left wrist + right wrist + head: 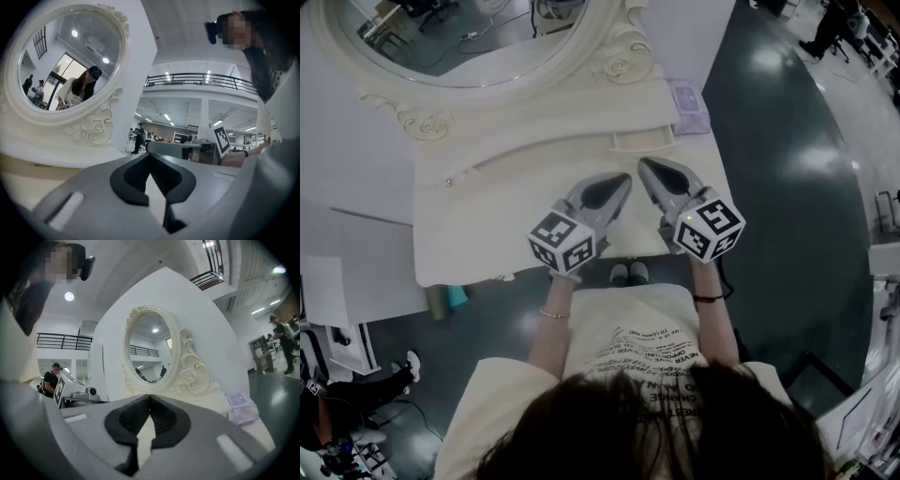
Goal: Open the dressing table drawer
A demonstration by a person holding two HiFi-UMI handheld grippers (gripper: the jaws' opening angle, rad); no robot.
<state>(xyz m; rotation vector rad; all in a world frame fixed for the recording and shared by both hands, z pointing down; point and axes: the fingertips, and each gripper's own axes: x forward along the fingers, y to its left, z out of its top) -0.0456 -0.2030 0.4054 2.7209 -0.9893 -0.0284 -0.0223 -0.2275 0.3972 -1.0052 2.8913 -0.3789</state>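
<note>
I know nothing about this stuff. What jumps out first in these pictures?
The ornate oval mirror with carved roses stands at the back of the cream dressing table. Over the tabletop the person holds the left gripper and right gripper side by side, jaws shut and empty. A small lilac packet lies at its back right corner.

The left tongs [150, 155] sit tip to tip, empty, above the cream counter [18, 191], beside the ornate oval mirror [70, 61].

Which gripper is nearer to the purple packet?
The right gripper: the packet lies to its right, while the left gripper is on its other side.
</note>
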